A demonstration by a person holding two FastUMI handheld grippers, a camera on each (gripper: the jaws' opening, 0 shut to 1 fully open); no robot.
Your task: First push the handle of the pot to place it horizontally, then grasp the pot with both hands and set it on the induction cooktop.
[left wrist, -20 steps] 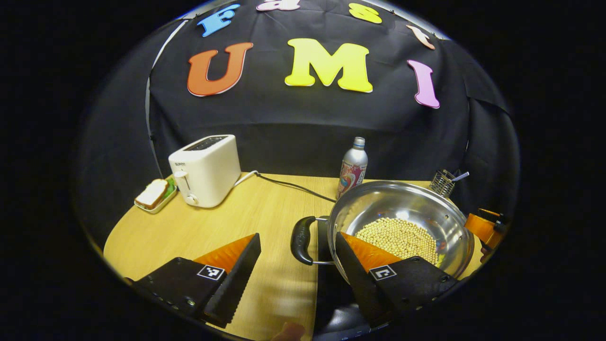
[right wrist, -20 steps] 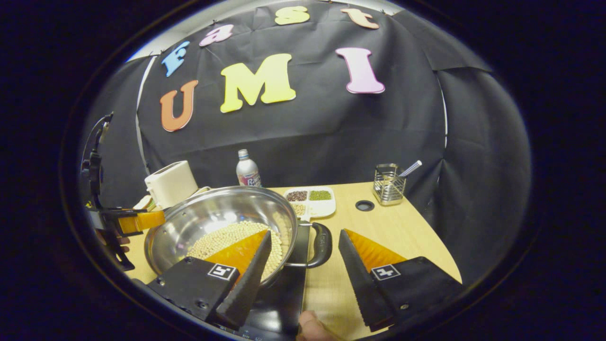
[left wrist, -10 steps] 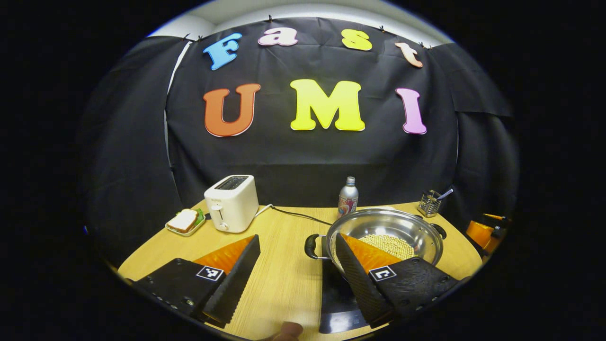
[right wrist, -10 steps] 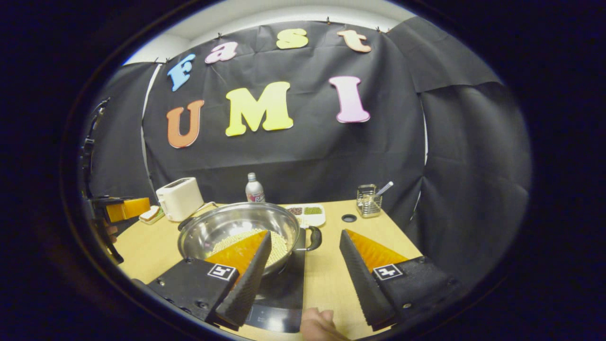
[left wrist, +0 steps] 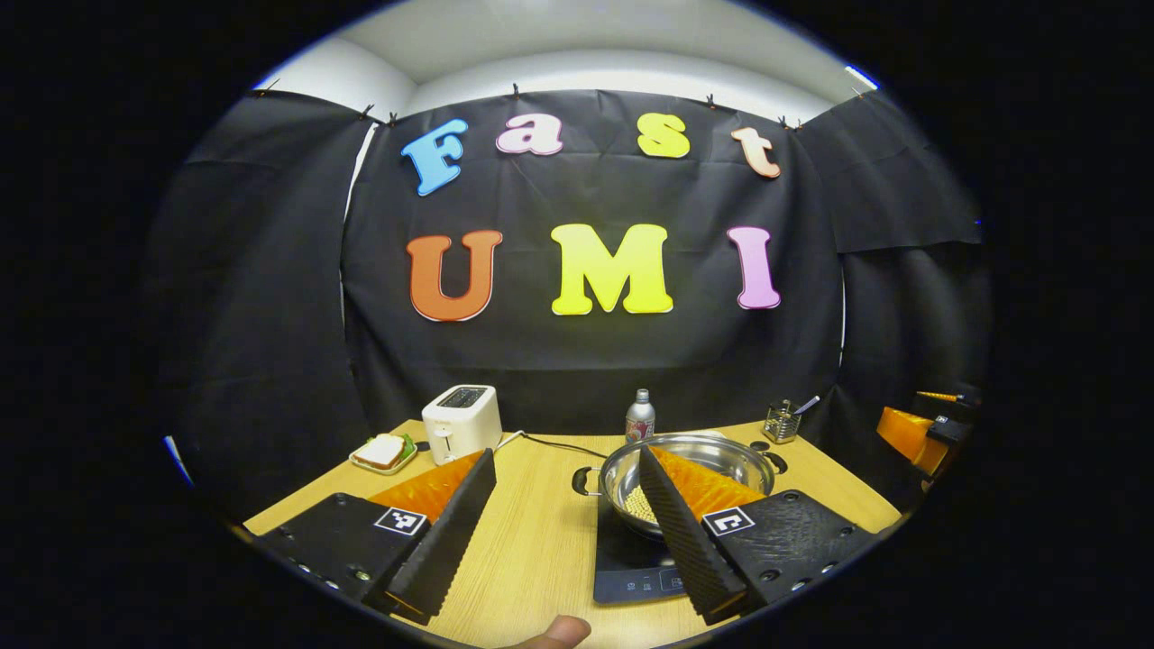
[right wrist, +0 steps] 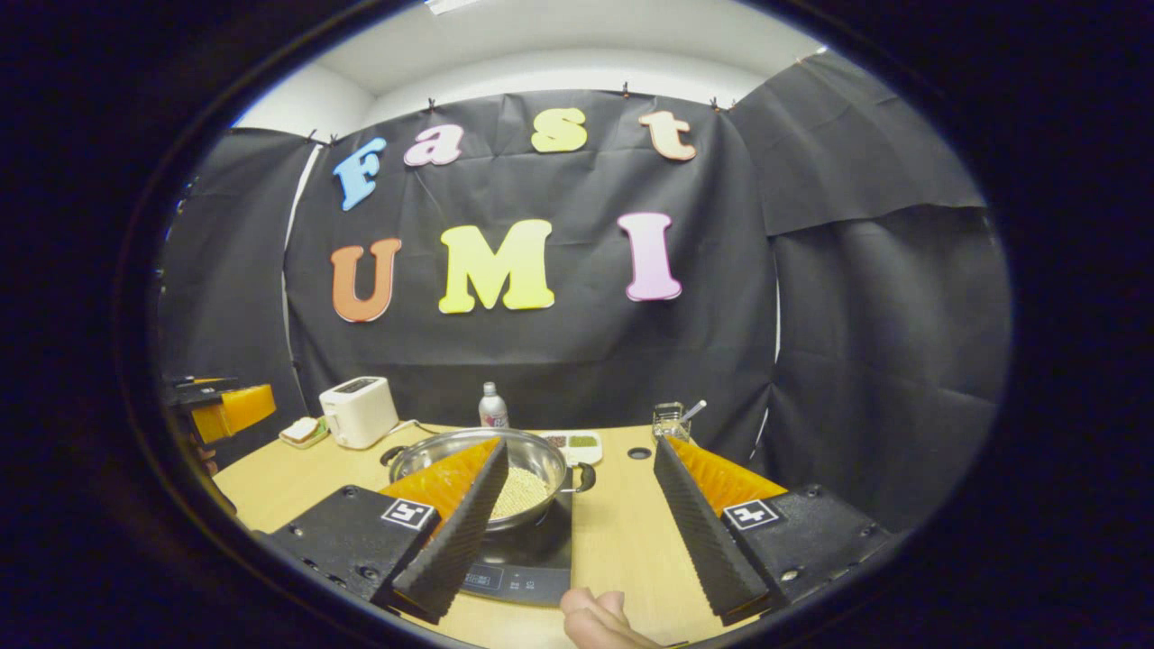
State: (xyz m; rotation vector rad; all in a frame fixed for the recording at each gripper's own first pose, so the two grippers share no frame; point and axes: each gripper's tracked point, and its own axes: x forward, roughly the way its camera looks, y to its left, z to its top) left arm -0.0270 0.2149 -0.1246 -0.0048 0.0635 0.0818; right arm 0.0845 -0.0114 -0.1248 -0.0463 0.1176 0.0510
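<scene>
On the wooden table (left wrist: 532, 541), the pot (right wrist: 527, 455) is seen set on the cooktop (right wrist: 532, 563) at 6 o'clock; left gripper (left wrist: 568, 523) and right gripper (right wrist: 581, 532) are held open, empty, so the task is judged done.

Left tongs (left wrist: 563, 518) and right tongs (right wrist: 577, 514): wedge-shaped ridged fingers, each body screwed and marked with a square coded tag.

We see bare table (left wrist: 532, 541) between the spread fingers of the left gripper (left wrist: 563, 514), open out to the toaster (left wrist: 462, 422) and sandwich plate (left wrist: 382, 452) far ahead-left. The pot (left wrist: 631, 482) on the induction cooktop (left wrist: 631, 563) blocks its right finger's side. Between the right gripper (right wrist: 577, 505) fingers, wood runs free to the utensil holder (right wrist: 669, 420); bottle (right wrist: 491, 406) and sectioned tray (right wrist: 573, 443) stand beyond the pot.
</scene>
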